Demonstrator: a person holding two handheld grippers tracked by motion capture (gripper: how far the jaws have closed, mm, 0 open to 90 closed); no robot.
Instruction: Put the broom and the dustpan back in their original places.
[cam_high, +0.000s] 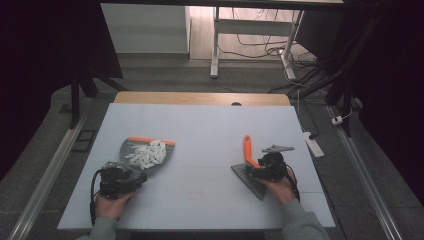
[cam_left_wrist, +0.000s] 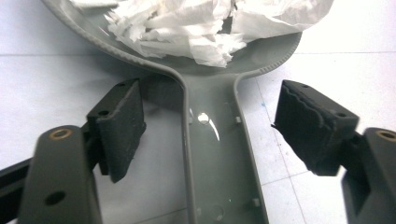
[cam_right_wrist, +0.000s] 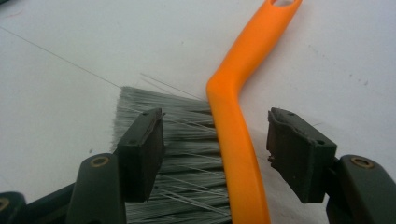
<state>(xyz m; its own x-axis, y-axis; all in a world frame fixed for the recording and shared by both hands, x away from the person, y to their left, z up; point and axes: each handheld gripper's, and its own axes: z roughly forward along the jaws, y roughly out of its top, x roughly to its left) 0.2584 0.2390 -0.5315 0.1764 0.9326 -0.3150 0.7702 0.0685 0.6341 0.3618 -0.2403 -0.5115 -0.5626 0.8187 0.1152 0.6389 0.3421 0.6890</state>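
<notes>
A grey dustpan (cam_high: 125, 147) with an orange lip lies on the left of the white table, with a heap of white paper scraps (cam_high: 147, 153) in it. My left gripper (cam_high: 138, 176) is open at its near end. In the left gripper view the jaws (cam_left_wrist: 210, 100) stand apart on either side of the dustpan handle (cam_left_wrist: 215, 154), without touching it, and the paper scraps (cam_left_wrist: 196, 28) lie beyond. On the right lies a brush with an orange handle (cam_high: 247, 149) and grey bristles (cam_high: 253, 183). My right gripper (cam_high: 251, 170) is open, its jaws (cam_right_wrist: 215, 119) on either side of the orange handle (cam_right_wrist: 243, 158), over the bristles (cam_right_wrist: 182, 158).
The white table top (cam_high: 200, 125) ends in a wooden strip (cam_high: 200, 98) at the far side. Beyond it stand white desk legs (cam_high: 215, 45) and loose cables. A power strip (cam_high: 313, 143) lies on the floor off the table's right edge.
</notes>
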